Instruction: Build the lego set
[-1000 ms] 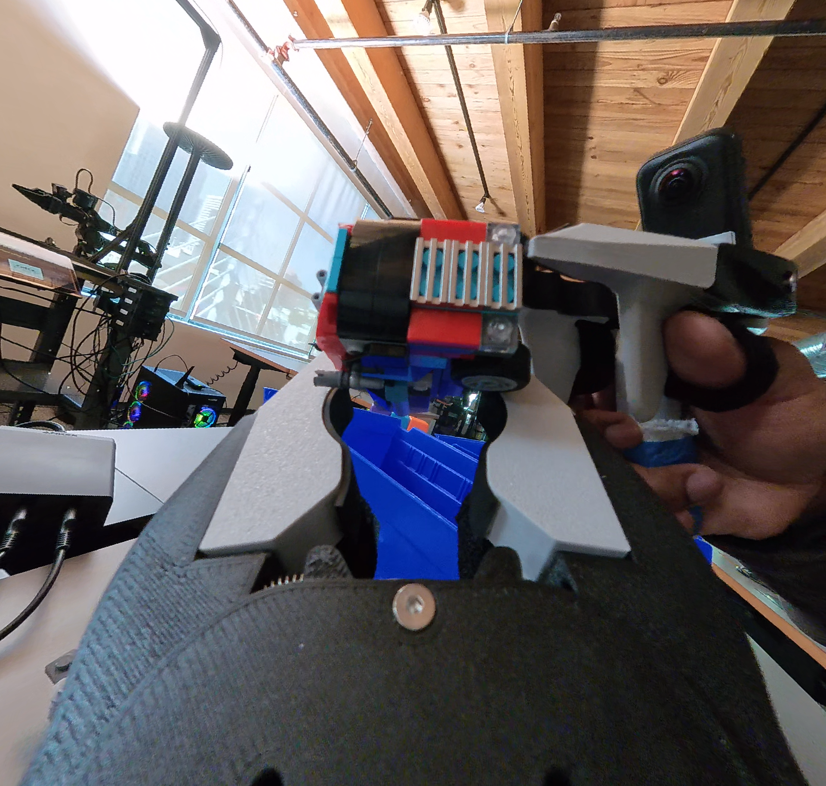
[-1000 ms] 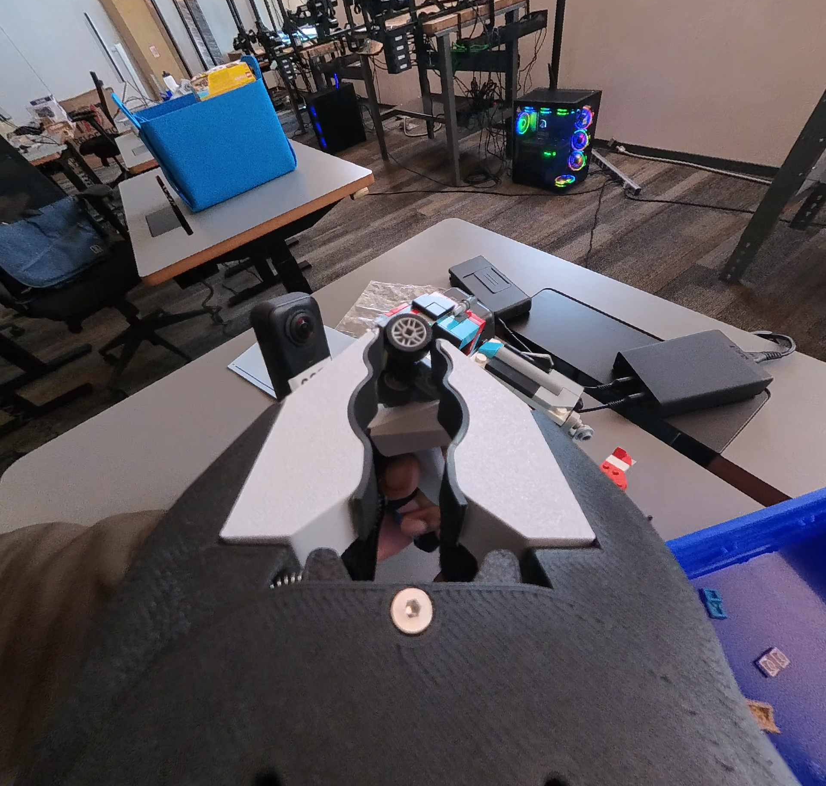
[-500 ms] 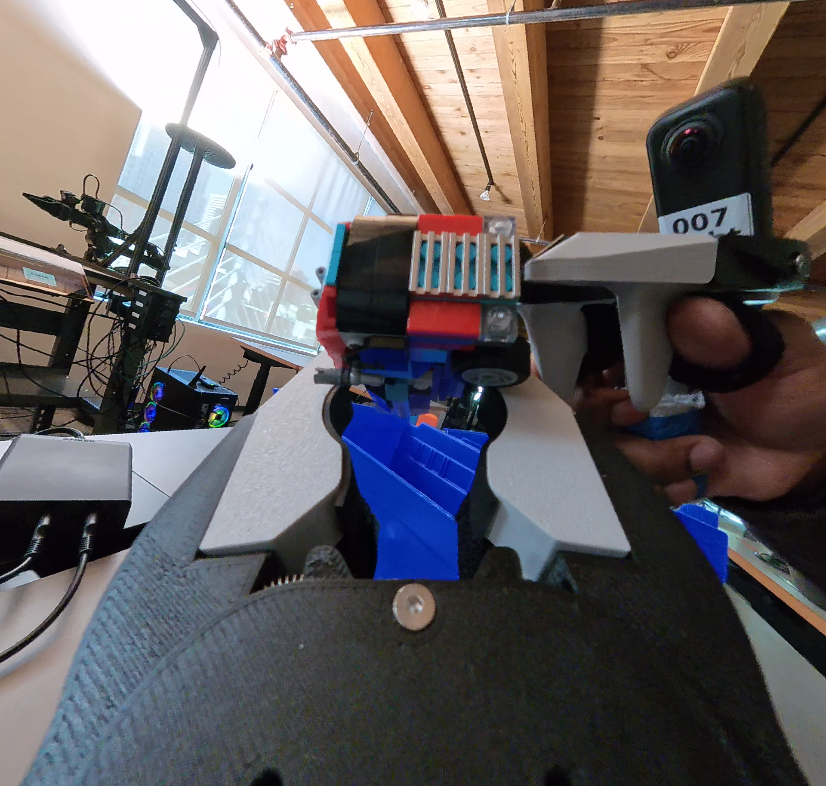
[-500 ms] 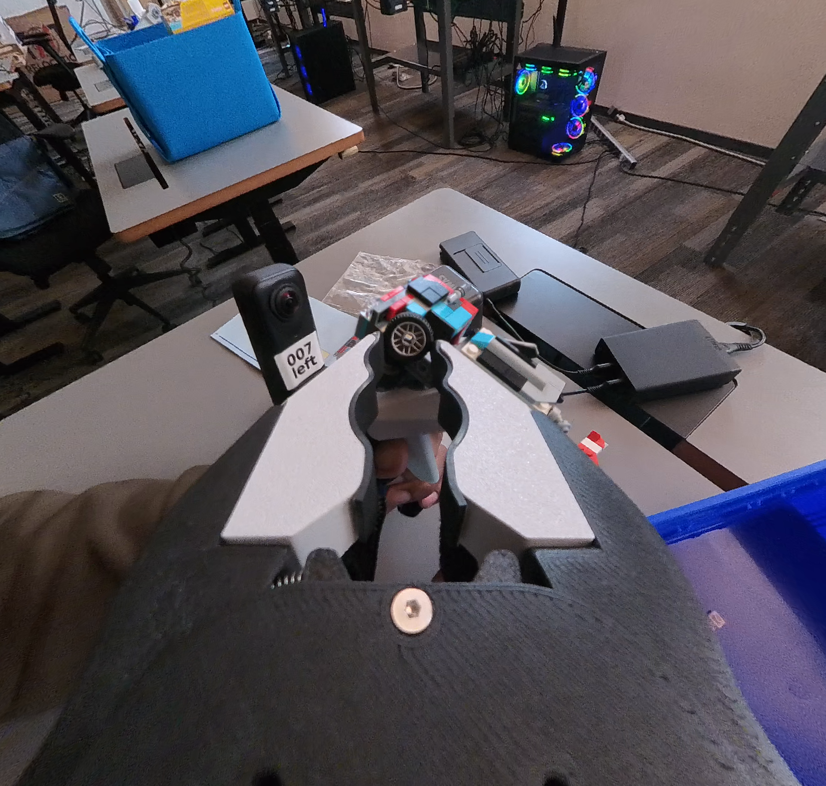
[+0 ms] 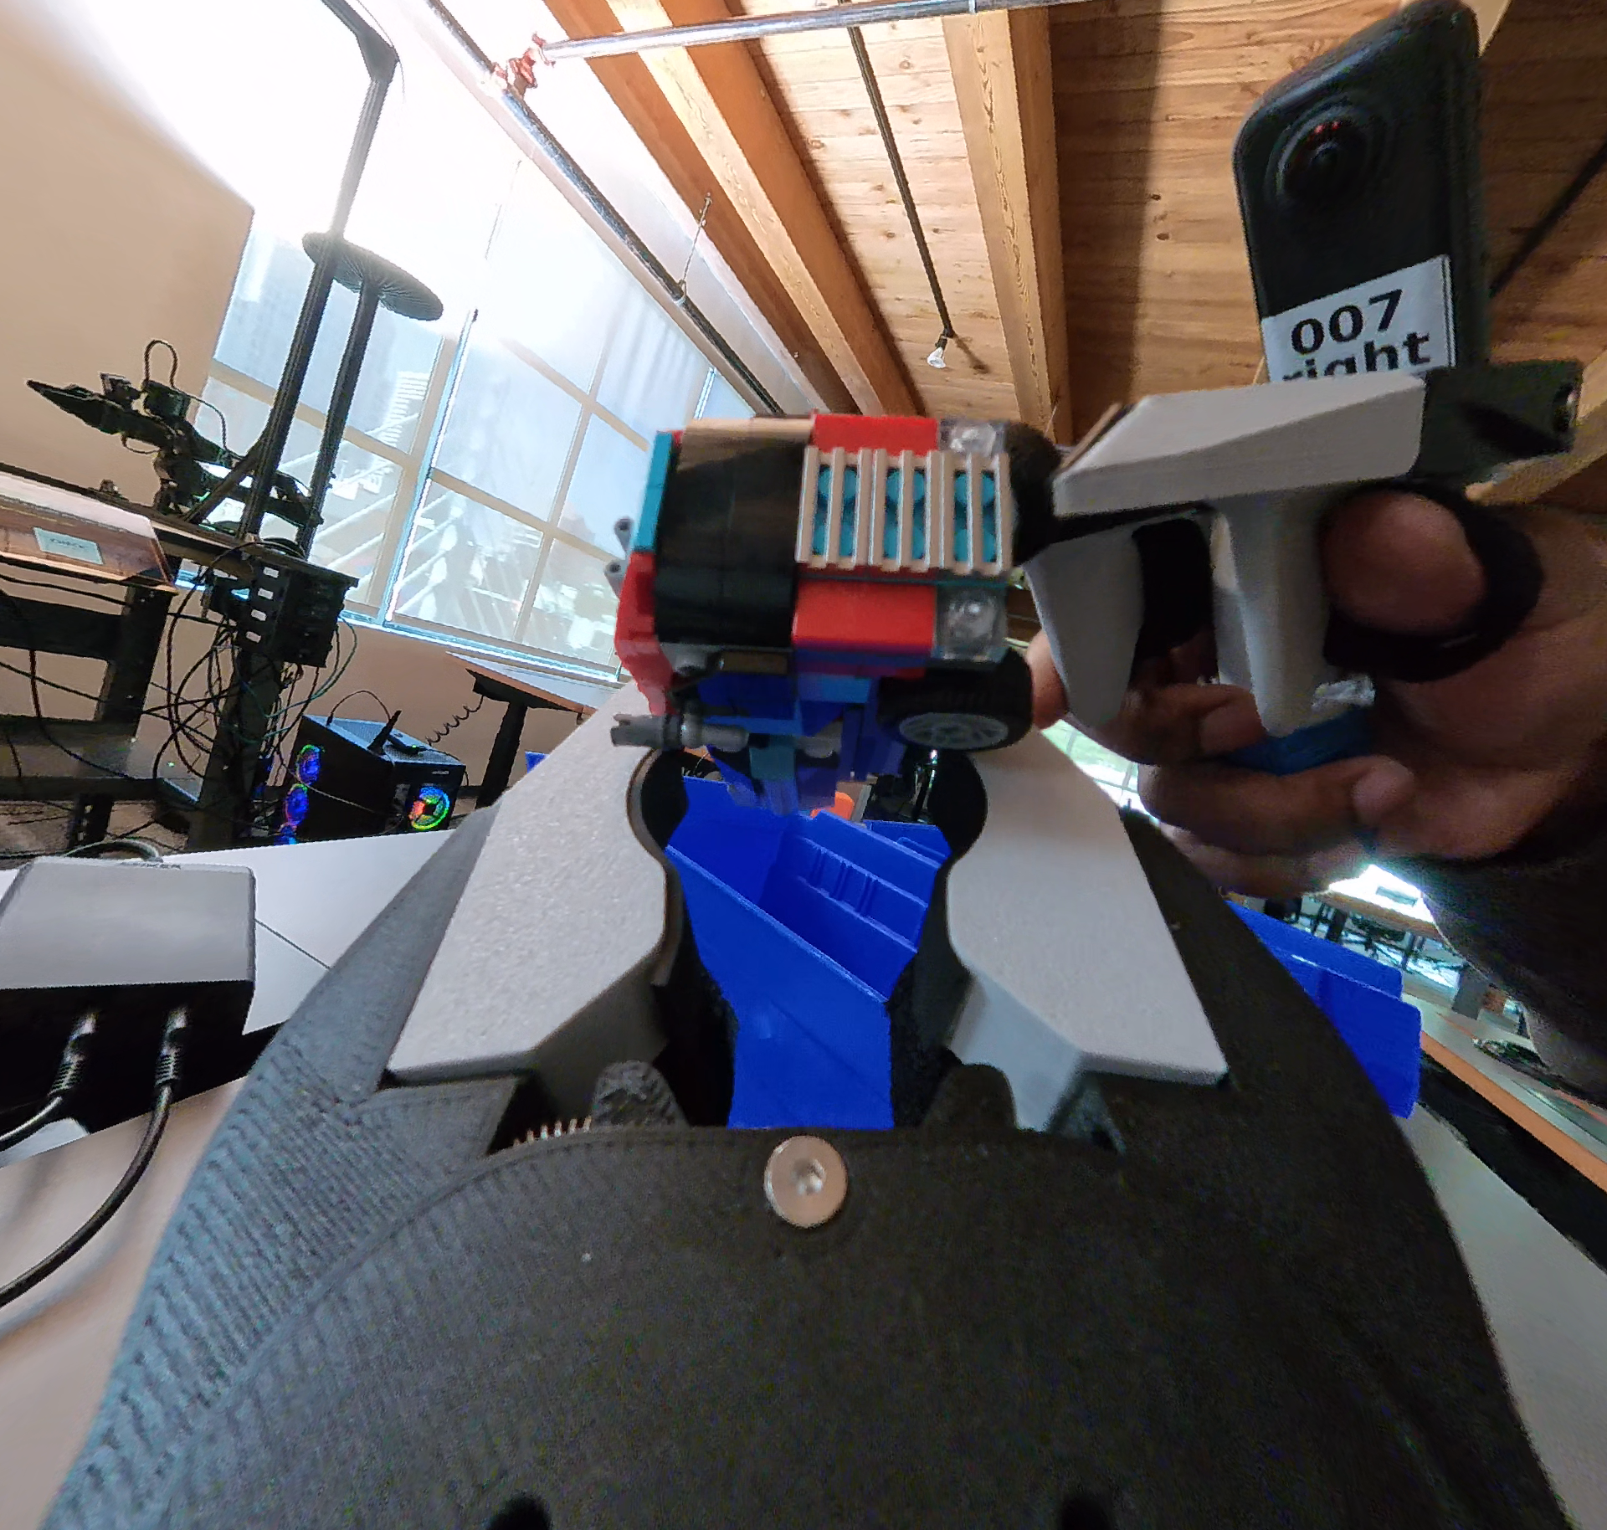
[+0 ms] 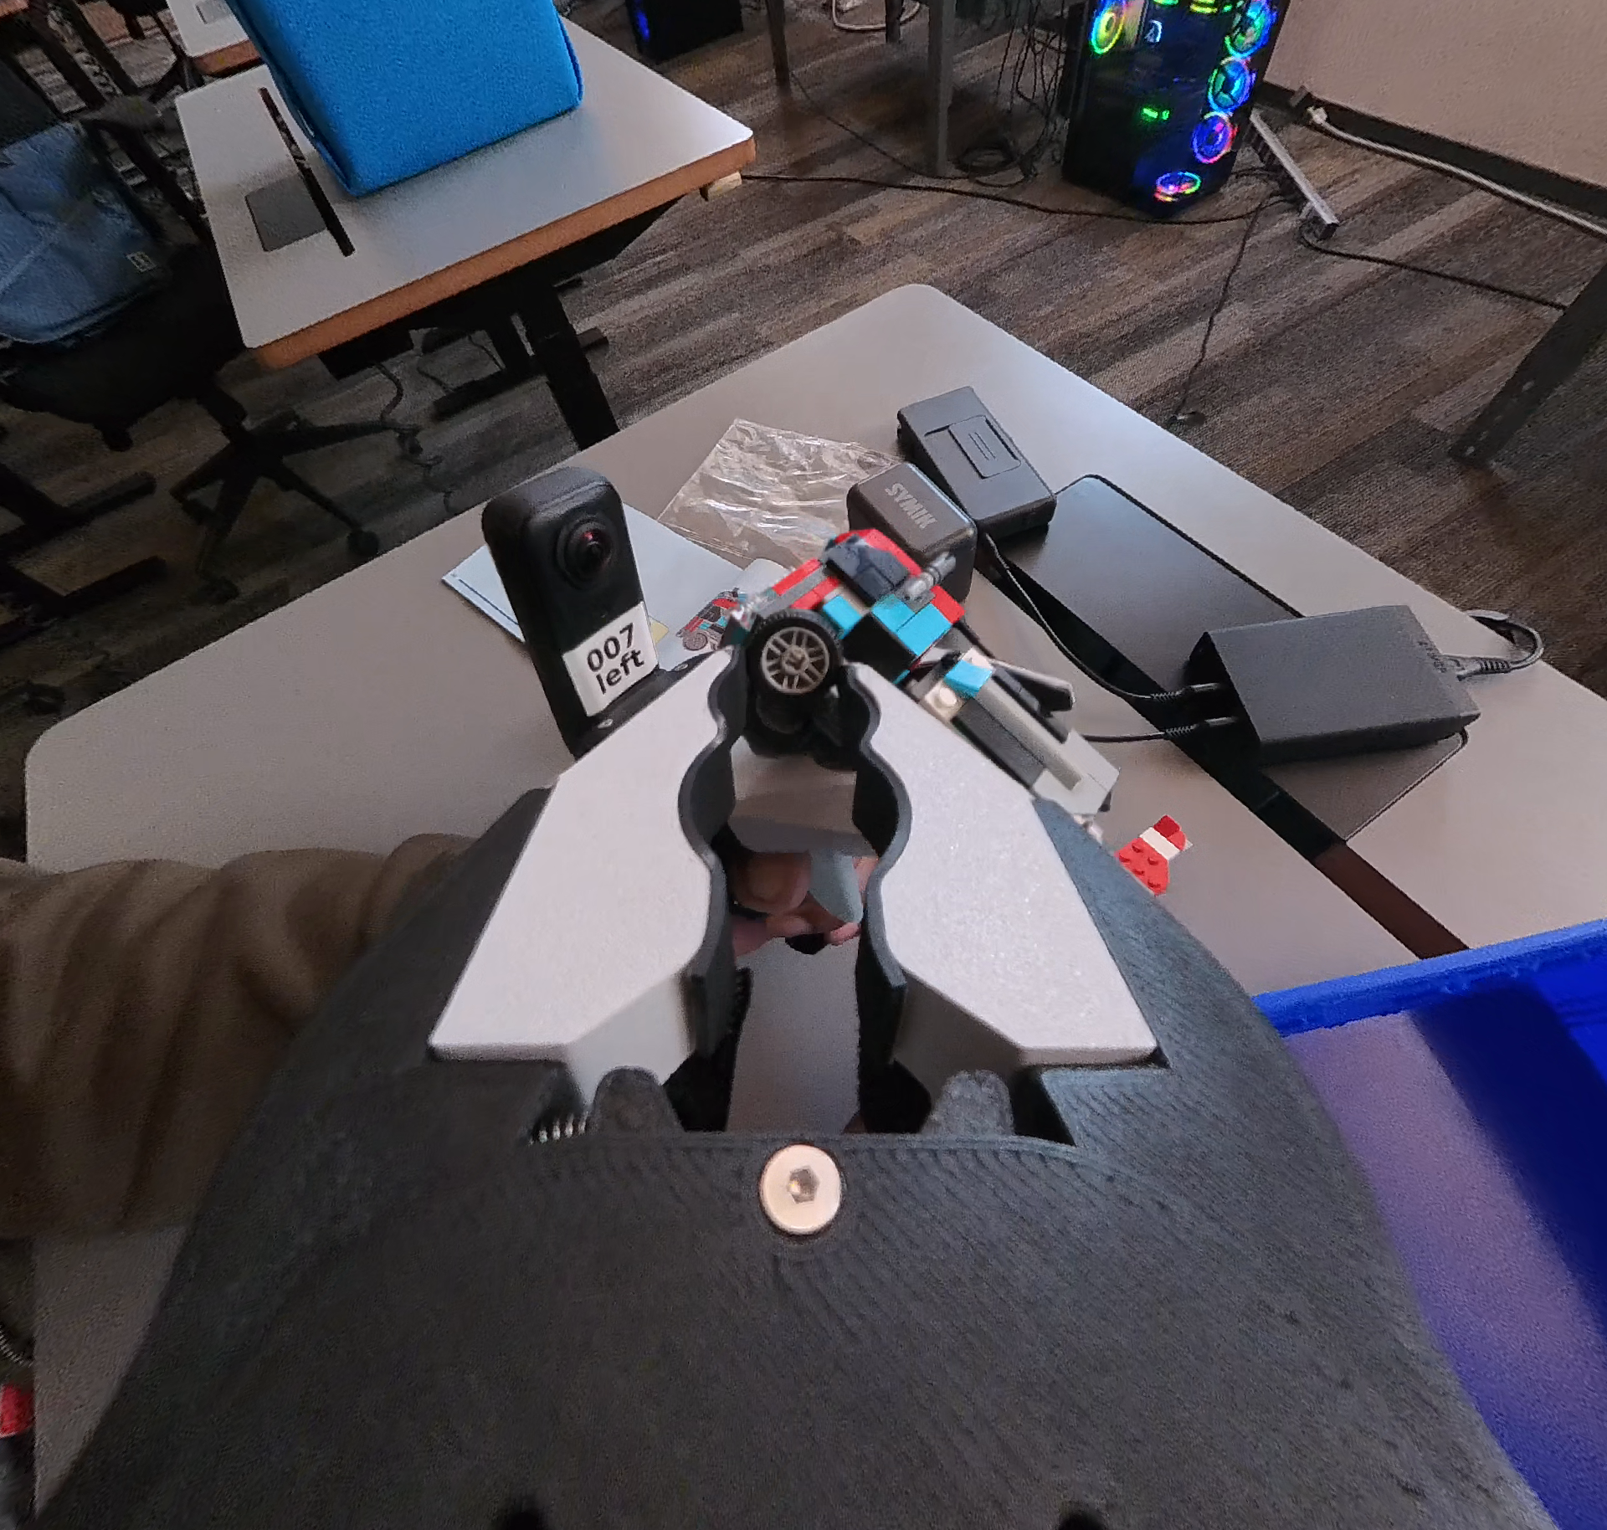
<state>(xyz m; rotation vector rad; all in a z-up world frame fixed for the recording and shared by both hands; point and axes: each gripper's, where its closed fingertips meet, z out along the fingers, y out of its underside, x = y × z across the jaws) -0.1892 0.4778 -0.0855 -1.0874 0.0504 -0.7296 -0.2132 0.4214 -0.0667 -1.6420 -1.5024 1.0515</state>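
Observation:
A toy truck of red, black, teal and blue bricks is held in the air between both grippers. My left gripper is shut on the truck's lower part, one fingertip by a grey pin and the other by a wheel. My right gripper is shut on a grey-spoked wheel at the end of the truck. The right gripper also shows in the left wrist view, coming in from the right in a person's hand. The truck's grey and black rear part hangs down to the right.
A blue bin lies ahead of the left gripper and shows at the right in the right wrist view. On the grey table lie a black power box, a black pad, a clear bag and a red and white brick. Tip to tip, the grippers are about 6 centimeters apart.
The right gripper has turned about the wheel it grips, its camera rising in the left view. The truck has stayed put in the left gripper. Neither grip has changed.

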